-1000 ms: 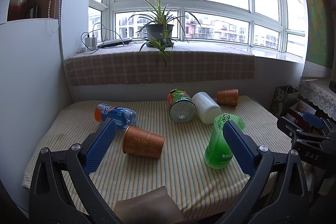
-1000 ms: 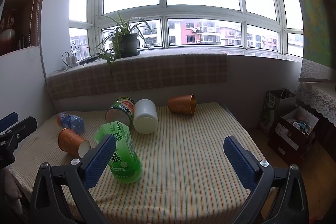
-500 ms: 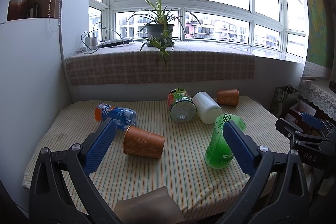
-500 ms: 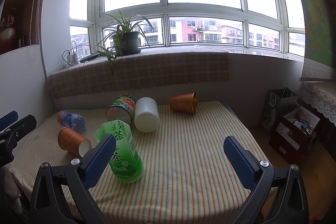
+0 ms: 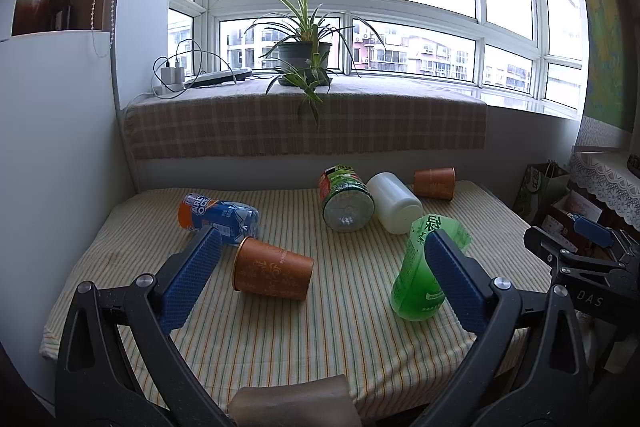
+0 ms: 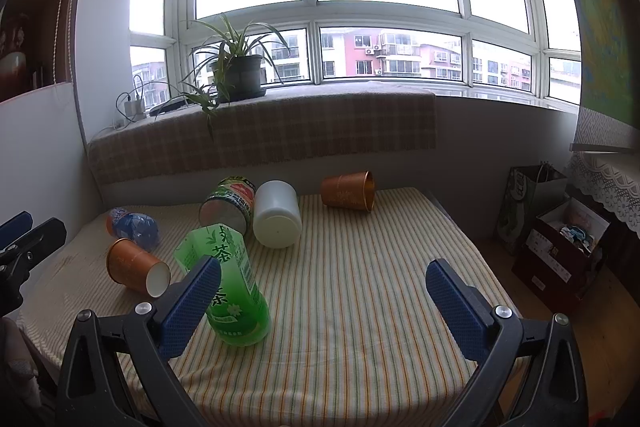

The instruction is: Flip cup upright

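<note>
two orange paper cups on their sides, none upright yet: near cup (image 5: 272,273) just ahead between the left gripper (image 5: 320,275) fingers, spread wide and empty; far cup (image 6: 348,191) well beyond the right gripper (image 6: 322,293) fingers, likewise spread. all flipping left.

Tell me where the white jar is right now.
The white jar lies on its side toward the table's far edge, touching the green-labelled can on its left, with the far orange cup just behind it.
</note>
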`<state>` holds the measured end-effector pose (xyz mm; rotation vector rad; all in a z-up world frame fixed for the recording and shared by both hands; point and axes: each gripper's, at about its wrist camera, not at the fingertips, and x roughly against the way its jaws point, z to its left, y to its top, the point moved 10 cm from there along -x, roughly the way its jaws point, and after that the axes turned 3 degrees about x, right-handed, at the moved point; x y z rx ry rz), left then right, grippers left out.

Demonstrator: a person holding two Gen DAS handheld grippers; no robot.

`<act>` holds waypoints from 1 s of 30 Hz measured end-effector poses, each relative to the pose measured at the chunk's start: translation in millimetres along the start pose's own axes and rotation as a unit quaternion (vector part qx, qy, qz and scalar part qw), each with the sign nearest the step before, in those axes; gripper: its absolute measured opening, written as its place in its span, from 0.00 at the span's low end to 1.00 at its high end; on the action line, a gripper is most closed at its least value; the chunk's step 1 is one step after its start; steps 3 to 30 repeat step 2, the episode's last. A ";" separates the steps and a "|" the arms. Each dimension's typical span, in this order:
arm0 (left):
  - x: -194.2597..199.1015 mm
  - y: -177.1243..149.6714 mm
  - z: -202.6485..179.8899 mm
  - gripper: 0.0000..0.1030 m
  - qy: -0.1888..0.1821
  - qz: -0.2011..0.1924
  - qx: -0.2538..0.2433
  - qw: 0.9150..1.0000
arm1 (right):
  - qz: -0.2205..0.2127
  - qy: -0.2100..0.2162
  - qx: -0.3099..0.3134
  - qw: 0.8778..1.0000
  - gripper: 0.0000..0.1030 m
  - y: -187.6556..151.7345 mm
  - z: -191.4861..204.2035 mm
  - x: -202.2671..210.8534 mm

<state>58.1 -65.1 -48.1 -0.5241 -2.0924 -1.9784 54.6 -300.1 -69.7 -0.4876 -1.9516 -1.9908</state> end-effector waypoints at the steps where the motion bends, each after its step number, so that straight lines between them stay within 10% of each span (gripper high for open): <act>1: -0.4 0.3 0.0 1.00 0.002 0.000 0.000 1.000 | 0.000 0.000 0.000 1.000 1.00 -0.5 -0.1 -0.3; 30: -0.3 0.1 0.2 1.00 0.002 0.001 0.000 1.000 | 0.001 0.001 0.000 1.000 1.00 -1.1 -0.2 -1.0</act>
